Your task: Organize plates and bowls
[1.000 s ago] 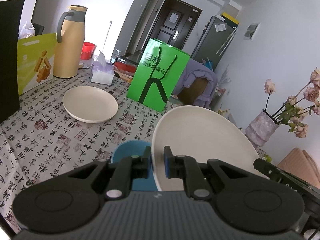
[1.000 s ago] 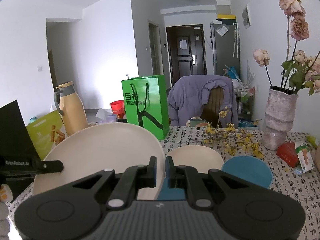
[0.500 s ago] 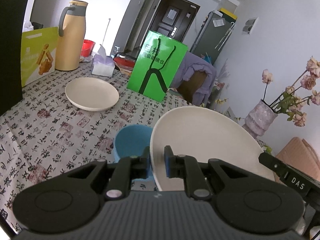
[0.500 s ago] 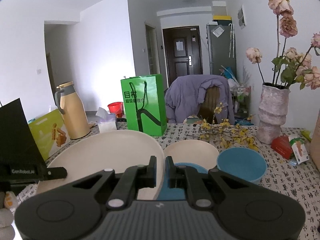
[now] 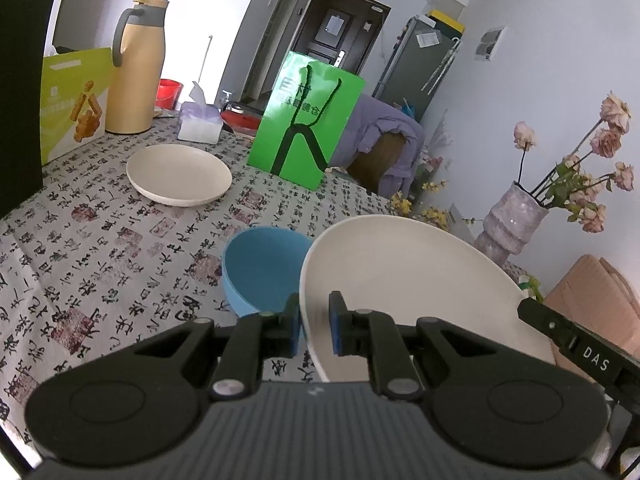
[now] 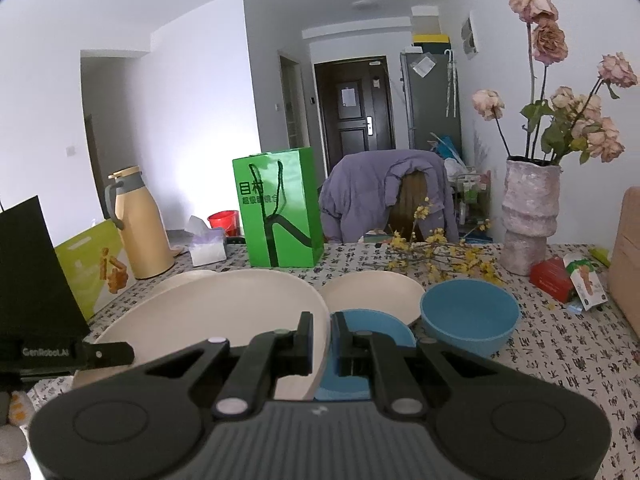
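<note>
A large cream plate (image 5: 400, 288) hangs tilted above the table, held from both sides. My left gripper (image 5: 314, 320) is shut on its left rim, and my right gripper (image 6: 331, 336) is shut on the right rim of that plate (image 6: 208, 320). Below it a blue bowl (image 5: 260, 268) stands on the patterned tablecloth, partly hidden by the plate in the right wrist view (image 6: 368, 328). A second blue bowl (image 6: 468, 316) stands further right. One cream plate (image 5: 179, 174) lies at the far left and another cream plate (image 6: 372, 292) lies behind the bowls.
At the back stand a green paper bag (image 5: 304, 120), a tan thermos jug (image 5: 134, 68), a tissue box (image 5: 200, 122) and a yellow-green carton (image 5: 76, 100). A vase of dried roses (image 6: 528, 216), yellow twigs and small red boxes (image 6: 556, 280) crowd the right side.
Both grippers have sunk a little toward the table with the large plate between them. More of the blue bowl under the plate shows now.
</note>
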Motion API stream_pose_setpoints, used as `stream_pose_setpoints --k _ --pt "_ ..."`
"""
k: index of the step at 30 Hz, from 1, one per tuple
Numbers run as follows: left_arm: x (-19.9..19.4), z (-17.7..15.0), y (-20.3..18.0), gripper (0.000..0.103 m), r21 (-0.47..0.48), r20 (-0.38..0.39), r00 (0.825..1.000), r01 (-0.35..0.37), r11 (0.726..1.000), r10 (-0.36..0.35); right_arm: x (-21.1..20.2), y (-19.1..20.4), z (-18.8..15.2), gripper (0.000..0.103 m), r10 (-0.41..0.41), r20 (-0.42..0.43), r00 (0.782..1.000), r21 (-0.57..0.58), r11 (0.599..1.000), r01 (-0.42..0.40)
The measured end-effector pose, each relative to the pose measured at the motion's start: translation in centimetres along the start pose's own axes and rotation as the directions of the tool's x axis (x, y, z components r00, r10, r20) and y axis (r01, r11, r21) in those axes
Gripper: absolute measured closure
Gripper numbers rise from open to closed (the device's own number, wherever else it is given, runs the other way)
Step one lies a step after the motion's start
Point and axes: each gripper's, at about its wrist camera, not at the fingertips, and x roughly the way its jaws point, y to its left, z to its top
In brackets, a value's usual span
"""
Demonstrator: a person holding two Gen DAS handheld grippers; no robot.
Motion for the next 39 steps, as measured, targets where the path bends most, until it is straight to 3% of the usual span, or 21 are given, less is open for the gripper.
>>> stream_pose_setpoints --k 39 --pt "1.0 -5.9 -0.7 0.089 0.051 -0.086 0.996 0.03 0.998 -0.026 -2.0 -2.9 -6.5 0.094 -0.031 -0.048 0.998 0.041 0.999 0.033"
